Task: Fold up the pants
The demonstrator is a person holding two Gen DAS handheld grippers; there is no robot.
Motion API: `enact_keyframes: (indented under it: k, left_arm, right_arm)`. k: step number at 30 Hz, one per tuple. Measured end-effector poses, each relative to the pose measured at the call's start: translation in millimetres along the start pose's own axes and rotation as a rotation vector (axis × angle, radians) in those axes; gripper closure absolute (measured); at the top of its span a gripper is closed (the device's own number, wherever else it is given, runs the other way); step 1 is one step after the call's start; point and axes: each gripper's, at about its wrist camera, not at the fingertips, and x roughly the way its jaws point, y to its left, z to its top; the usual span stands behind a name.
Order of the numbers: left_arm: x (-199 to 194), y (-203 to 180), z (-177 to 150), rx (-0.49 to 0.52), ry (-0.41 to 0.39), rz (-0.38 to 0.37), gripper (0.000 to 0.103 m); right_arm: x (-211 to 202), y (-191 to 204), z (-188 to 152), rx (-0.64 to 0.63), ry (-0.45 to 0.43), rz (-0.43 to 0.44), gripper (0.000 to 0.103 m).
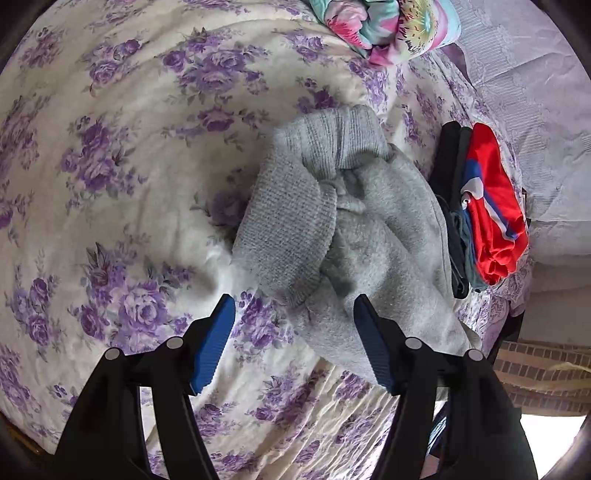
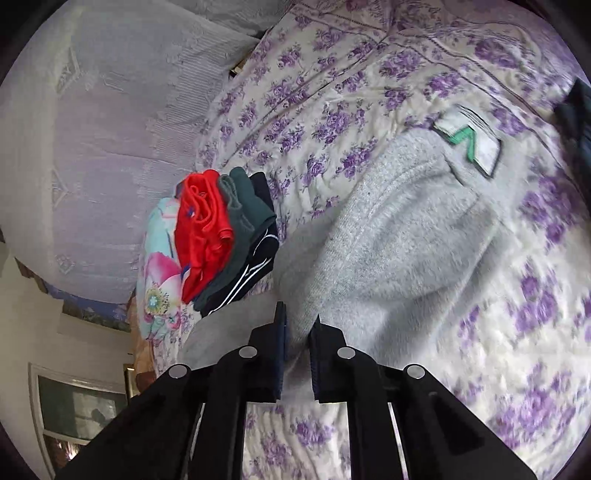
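Observation:
Grey fleece pants [image 1: 354, 229] lie bunched on the floral bedspread [image 1: 110, 166], their two ribbed cuffs [image 1: 288, 229] toward the far side. My left gripper [image 1: 293, 314] is open, its blue pads either side of the near end of the pants, with nothing between them. In the right wrist view the pants [image 2: 399, 240] stretch away, with a white and green label [image 2: 471, 146] at the far end. My right gripper [image 2: 298, 325] is shut on a fold of the grey pants at their near edge.
A stack of folded clothes, red on top [image 1: 491, 206], dark ones beneath, sits right of the pants; it also shows in the right wrist view [image 2: 207, 229]. A colourful floral bundle [image 1: 384, 26] lies at the far side. A pale lilac cover [image 2: 110, 147] lies beyond the bed.

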Motion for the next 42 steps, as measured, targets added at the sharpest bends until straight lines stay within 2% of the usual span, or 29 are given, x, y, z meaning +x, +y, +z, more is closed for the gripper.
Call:
enact_keyframes:
  k: [2, 4, 6, 7, 8, 9, 10, 15, 17, 19, 22, 23, 24, 26, 28, 29, 30, 31, 32, 35, 37, 38, 39, 40, 42]
  left_arm:
    - [6.8, -5.6, 1.1, 0.000, 0.009, -0.021, 0.038]
    - [20.2, -13.0, 1.1, 0.007, 0.017, -0.025, 0.031]
    - [39.1, -18.1, 0.9, 0.029, 0.030, -0.023, 0.030]
    - [45.7, -16.8, -0.8, 0.024, 0.037, -0.051, 0.038]
    - [46.7, -14.7, -3.7, 0.017, 0.037, -0.081, 0.055]
    - [41.3, -13.1, -7.1, 0.008, 0.023, -0.091, 0.065]
    - [32.8, -12.7, -10.2, 0.018, 0.009, -0.094, 0.082]
    - [-48.7, 4.6, -42.8, 0.087, -0.105, -0.094, 0.086]
    - [-69.9, 30.3, -58.6, 0.060, -0.103, -0.099, 0.086]
    - [-75.1, 59.9, -77.0, 0.007, -0.077, -0.075, 0.086]
    - [-59.3, 106.6, -99.7, -0.071, -0.035, -0.053, 0.086]
    - [-50.9, 119.8, -103.8, -0.121, -0.019, -0.076, 0.085]
    - [-44.6, 127.9, -105.6, -0.150, -0.012, -0.093, 0.085]
    - [-40.5, 126.8, -105.3, -0.139, -0.028, -0.080, 0.085]
    - [-39.7, 120.0, -101.7, -0.105, -0.041, -0.053, 0.085]
    - [-38.8, 117.8, -99.8, -0.100, -0.042, -0.043, 0.085]
    - [-37.6, 116.1, -99.7, -0.104, -0.043, -0.040, 0.085]
    - [-38.1, 115.1, -98.8, -0.111, -0.045, -0.040, 0.085]
    - [-40.5, 115.6, -100.3, -0.120, -0.055, -0.046, 0.085]
    - [-54.4, 119.3, -112.8, -0.121, -0.092, -0.059, 0.085]
    - [-56.3, 121.8, -121.4, -0.130, -0.093, -0.062, 0.085]
    - [-53.0, 123.7, -123.8, -0.131, -0.081, -0.056, 0.084]
    - [-48.4, 126.8, -124.3, -0.135, -0.063, -0.043, 0.079]
    - [-46.2, 131.3, -123.5, -0.146, -0.048, -0.039, 0.078]
    - [-51.1, 139.0, -120.2, -0.186, -0.030, -0.083, 0.073]
  right_arm:
    - [-28.4, -17.9, -28.7, 0.047, -0.014, 0.021, 0.092]
    - [-46.5, -38.5, -58.6, 0.081, -0.011, 0.005, 0.092]
    - [-54.6, -61.3, -86.9, 0.125, -0.003, -0.015, 0.093]
    - [-54.9, -72.6, -98.6, 0.155, 0.000, -0.022, 0.093]
    - [-54.1, -82.5, -108.6, 0.184, -0.001, -0.031, 0.093]
    - [-53.2, -91.0, -117.4, 0.212, -0.004, -0.030, 0.093]
    - [-53.3, -97.2, -124.6, 0.234, -0.009, -0.030, 0.093]
    - [-68.1, -103.8, -145.4, 0.220, -0.034, -0.073, 0.094]
    - [-75.5, -110.8, -153.2, 0.216, -0.017, -0.092, 0.095]
    - [-77.9, -123.4, -161.8, 0.225, 0.013, -0.115, 0.095]
    - [-83.7, -142.6, -164.9, 0.269, -0.023, -0.072, 0.080]
    - [-84.9, -148.1, -161.5, 0.297, -0.052, -0.058, 0.047]
    - [-85.6, -153.1, -156.5, 0.324, -0.082, -0.051, 0.031]
    - [-83.9, -162.0, -145.0, 0.362, -0.147, 0.000, 0.031]
    - [-70.2, -164.6, -129.4, 0.364, -0.165, 0.037, 0.031]
    - [-59.4, -167.2, -123.3, 0.362, -0.149, 0.041, 0.038]
    - [-50.4, -168.3, -118.8, 0.362, -0.137, 0.028, 0.076]
    - [-44.6, -167.6, -116.6, 0.359, -0.118, 0.026, 0.090]
    - [-46.1, -164.3, -117.0, 0.345, -0.112, 0.021, 0.091]
    - [-74.5, -145.0, -125.6, 0.198, -0.111, -0.058, 0.094]
    - [-86.1, -158.1, -132.1, 0.213, -0.051, -0.106, 0.094]
    - [-85.8, -168.2, -133.7, 0.217, -0.002, -0.133, 0.091]
    - [-85.8, -177.7, -134.2, 0.219, 0.033, -0.152, 0.088]
    - [-90.0, -181.6, -132.8, 0.220, 0.039, -0.153, 0.085]
    - [-105.7, -173.1, -121.1, 0.219, -0.004, -0.208, 0.061]
